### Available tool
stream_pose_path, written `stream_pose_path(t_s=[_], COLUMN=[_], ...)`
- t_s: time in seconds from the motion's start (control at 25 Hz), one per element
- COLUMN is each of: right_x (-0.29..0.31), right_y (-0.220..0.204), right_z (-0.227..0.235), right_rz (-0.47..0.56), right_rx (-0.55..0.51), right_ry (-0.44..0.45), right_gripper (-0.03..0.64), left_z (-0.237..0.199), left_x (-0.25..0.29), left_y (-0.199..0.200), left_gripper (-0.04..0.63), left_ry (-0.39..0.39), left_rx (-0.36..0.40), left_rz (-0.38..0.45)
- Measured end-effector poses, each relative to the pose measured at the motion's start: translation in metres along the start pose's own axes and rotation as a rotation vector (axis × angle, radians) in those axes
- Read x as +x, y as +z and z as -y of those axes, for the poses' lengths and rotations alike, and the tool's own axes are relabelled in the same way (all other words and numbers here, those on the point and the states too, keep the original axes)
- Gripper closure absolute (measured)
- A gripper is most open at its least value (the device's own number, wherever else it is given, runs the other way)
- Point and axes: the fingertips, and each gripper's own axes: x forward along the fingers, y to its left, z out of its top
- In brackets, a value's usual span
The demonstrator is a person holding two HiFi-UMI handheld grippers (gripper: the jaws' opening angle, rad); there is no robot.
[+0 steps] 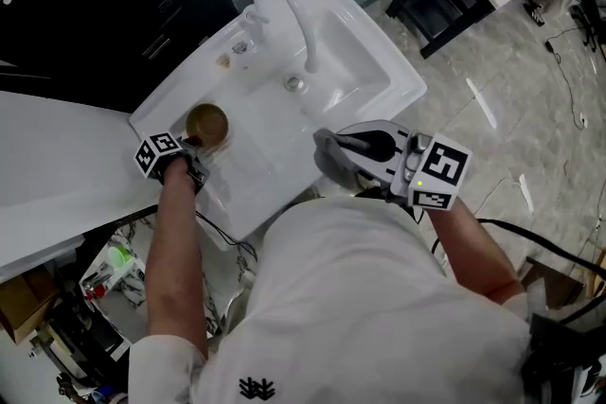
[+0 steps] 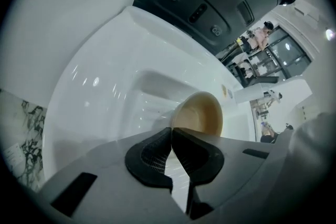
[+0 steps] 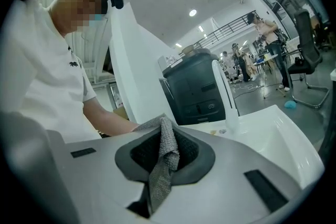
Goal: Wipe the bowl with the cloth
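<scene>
The left gripper [image 1: 189, 151] reaches forward on a nearly straight bare forearm [image 1: 175, 251]. Its jaws are closed on the rim of the small tan round bowl [image 2: 202, 113]. The right gripper [image 3: 164, 152] is held near the torso on a bent arm [image 1: 478, 246], jaws clamped on the grey woven cloth [image 3: 159, 181], which hangs between them.
</scene>
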Motion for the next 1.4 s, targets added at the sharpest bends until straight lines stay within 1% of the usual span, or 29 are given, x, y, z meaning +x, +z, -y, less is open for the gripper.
stream_pose_path(t_s=[0.24, 0.52, 0.68, 0.76, 0.92, 1.0, 1.08, 1.16, 1.24, 1.28, 1.4], right_x=[-0.01, -0.026, -0.031, -0.031, -0.032, -0.033, -0.034, -0.034, -0.033, -0.033, -0.038], right_y=[-0.002, -0.004, -0.002, -0.001, 0.001, 0.001, 0.001, 0.0, -0.001, -0.001, 0.0], right_z=[0.002, 0.002, 0.0, -0.001, -0.001, -0.002, -0.003, -0.002, -0.001, -0.001, -0.003], right_rz=[0.014, 0.021, 0.019, 0.016, 0.008, 0.003, 0.0, -0.002, -0.002, -0.003, -0.019], right_rx=[0.014, 0.016, 0.008, 0.003, -0.016, -0.027, -0.034, -0.042, -0.049, -0.052, -0.078], right_ry=[-0.017, -0.026, -0.022, -0.017, 0.002, 0.012, 0.02, 0.027, 0.041, 0.05, 0.081], right_gripper=[0.584, 0.584, 0.584, 0.584, 0.584, 0.584, 0.584, 0.584, 0.584, 0.584, 0.584], left_z=[0.001, 0.005, 0.007, 0.005, 0.005, 0.006, 0.009, 0.016, 0.028, 0.036, 0.068], left_x=[-0.001, 0.0, -0.005, -0.009, -0.024, -0.036, -0.049, -0.062, -0.075, -0.082, -0.101], left_y=[0.016, 0.019, 0.02, 0.02, 0.021, 0.023, 0.022, 0.019, 0.013, 0.008, -0.02], left_gripper=[0.575, 0.574, 0.526, 0.52, 0.52, 0.52, 0.52, 0.52, 0.522, 0.523, 0.559], left_ry=[0.054, 0.092, 0.108, 0.118, 0.153, 0.183, 0.195, 0.186, 0.151, 0.115, -0.037], left_rx=[0.054, 0.096, 0.112, 0.126, 0.179, 0.217, 0.243, 0.262, 0.276, 0.275, 0.258], left_rz=[-0.006, 0.008, 0.027, 0.04, 0.091, 0.138, 0.192, 0.257, 0.332, 0.371, 0.471])
